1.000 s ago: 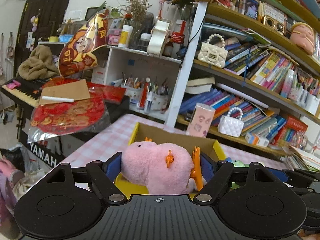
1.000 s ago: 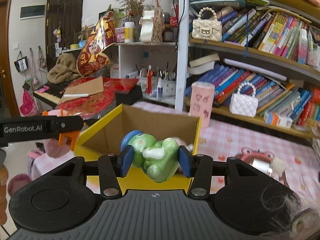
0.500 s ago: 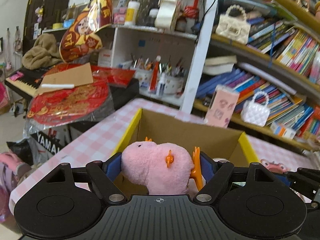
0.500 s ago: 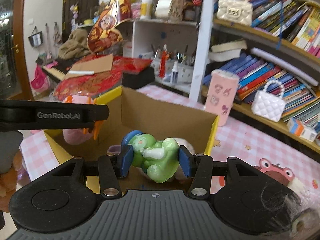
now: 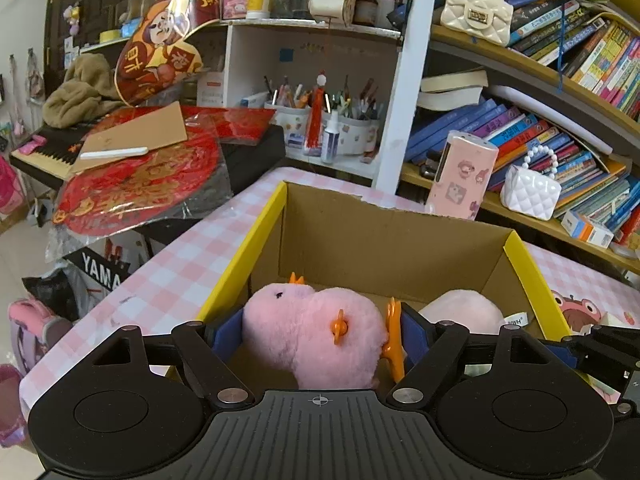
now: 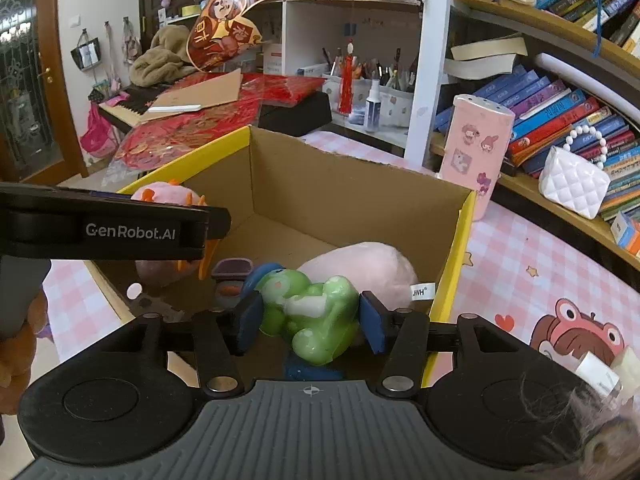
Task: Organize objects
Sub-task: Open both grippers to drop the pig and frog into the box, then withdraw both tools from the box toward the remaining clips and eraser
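While the left gripper [image 5: 316,336] clamps the pink plush [image 5: 312,332] and the right gripper [image 6: 310,320] clamps the green toy [image 6: 312,312], both low centre over the box [image 5: 392,236], lower each before releasing, clear of the pale plush [image 6: 360,268].

The left gripper [image 5: 318,338] clamps a pink plush [image 5: 312,334] over the cardboard box [image 5: 384,240], seemingly above another plush [image 5: 464,310].

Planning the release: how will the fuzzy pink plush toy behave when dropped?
The fuzzy pink plush toy bulges between the left gripper pads, so it is probably soft and light. It should land quietly in the cardboard box, unlikely to roll or break.
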Tool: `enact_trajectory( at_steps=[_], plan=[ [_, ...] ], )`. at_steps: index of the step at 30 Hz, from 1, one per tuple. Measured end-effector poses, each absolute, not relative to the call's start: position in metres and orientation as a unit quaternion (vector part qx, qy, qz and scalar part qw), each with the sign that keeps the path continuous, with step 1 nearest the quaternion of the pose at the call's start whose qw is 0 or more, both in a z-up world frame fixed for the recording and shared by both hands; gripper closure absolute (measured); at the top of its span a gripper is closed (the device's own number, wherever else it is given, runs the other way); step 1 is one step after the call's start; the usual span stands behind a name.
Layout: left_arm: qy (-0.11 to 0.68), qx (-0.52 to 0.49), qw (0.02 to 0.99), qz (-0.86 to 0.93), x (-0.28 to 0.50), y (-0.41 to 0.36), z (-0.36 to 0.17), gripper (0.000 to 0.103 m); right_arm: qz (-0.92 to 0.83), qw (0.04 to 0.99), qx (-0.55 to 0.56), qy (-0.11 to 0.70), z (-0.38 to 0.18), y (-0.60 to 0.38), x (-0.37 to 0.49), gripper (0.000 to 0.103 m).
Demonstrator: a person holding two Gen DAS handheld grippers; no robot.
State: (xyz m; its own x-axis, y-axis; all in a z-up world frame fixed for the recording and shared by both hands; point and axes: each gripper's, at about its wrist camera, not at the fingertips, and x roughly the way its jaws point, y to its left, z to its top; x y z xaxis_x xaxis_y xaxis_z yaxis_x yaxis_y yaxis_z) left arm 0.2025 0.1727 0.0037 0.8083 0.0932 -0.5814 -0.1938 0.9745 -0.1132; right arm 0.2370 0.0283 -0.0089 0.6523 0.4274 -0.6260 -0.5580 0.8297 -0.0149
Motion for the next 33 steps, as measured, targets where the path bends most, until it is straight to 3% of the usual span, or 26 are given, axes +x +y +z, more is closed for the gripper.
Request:
enact_trajectory(
  at_steps=[5,10,21,33],
  plan=[
    [0.295,-0.083,0.949,0.073,0.203,0.171,0.008,0.022,0.269,0.909,-0.095,0.304,-0.002,0.024,0.234,0.042],
    [0.273,-0.088,0.956,0.062,0.191,0.171,0.021,0.019,0.258,0.919,-0.092,0.285,0.008,0.019,0.223,0.04],
    [0.247,-0.088,0.964,0.043,0.138,0.171,0.042,0.017,0.167,0.954,-0.043,0.246,0.029,-0.005,0.181,0.04],
    [0.284,-0.057,0.957,0.015,0.078,0.167,0.024,0.016,0.131,0.946,-0.039,0.294,0.006,-0.008,0.112,0.039]
  ],
)
